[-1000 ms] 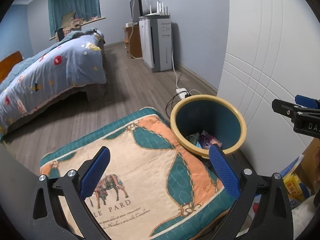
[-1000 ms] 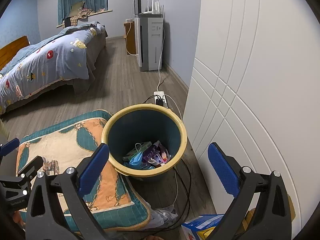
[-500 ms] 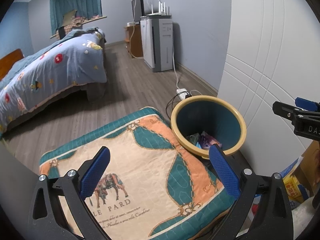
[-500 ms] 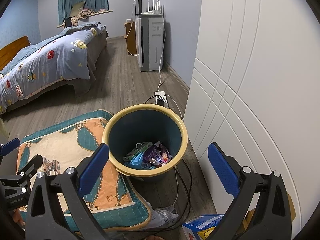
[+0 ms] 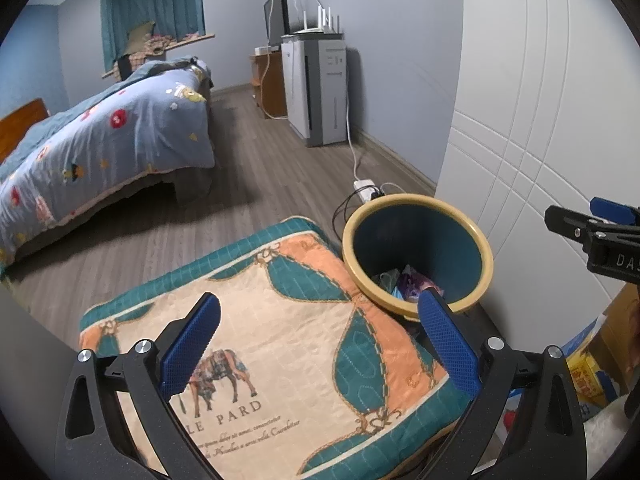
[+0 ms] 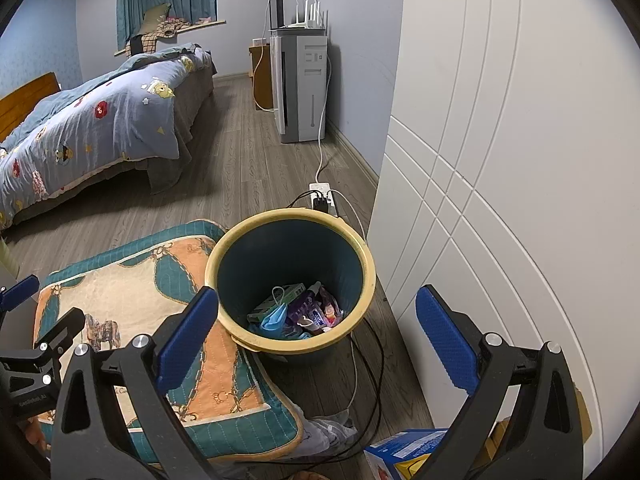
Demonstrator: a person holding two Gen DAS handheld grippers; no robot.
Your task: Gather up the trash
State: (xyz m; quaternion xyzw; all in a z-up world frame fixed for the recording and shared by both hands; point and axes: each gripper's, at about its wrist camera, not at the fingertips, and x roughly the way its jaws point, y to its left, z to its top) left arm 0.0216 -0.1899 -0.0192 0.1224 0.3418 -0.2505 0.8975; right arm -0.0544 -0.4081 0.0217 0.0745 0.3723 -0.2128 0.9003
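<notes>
With the trash bin [image 6: 290, 280] sitting on the floor against the white cabinet [image 6: 500, 160], the right gripper [image 6: 316, 336] hangs right over its mouth, jaws spread wide, holding nothing. The left gripper [image 5: 318, 344], equally wide and bare, hovers over the cushion [image 5: 280, 332], with the bin ahead to its right, so the right one is nearer.

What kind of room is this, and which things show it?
Most likely a bedroom in a home: a bed with a patterned blue quilt, a curtained window, and a waste bin with trash on the wood floor.
</notes>
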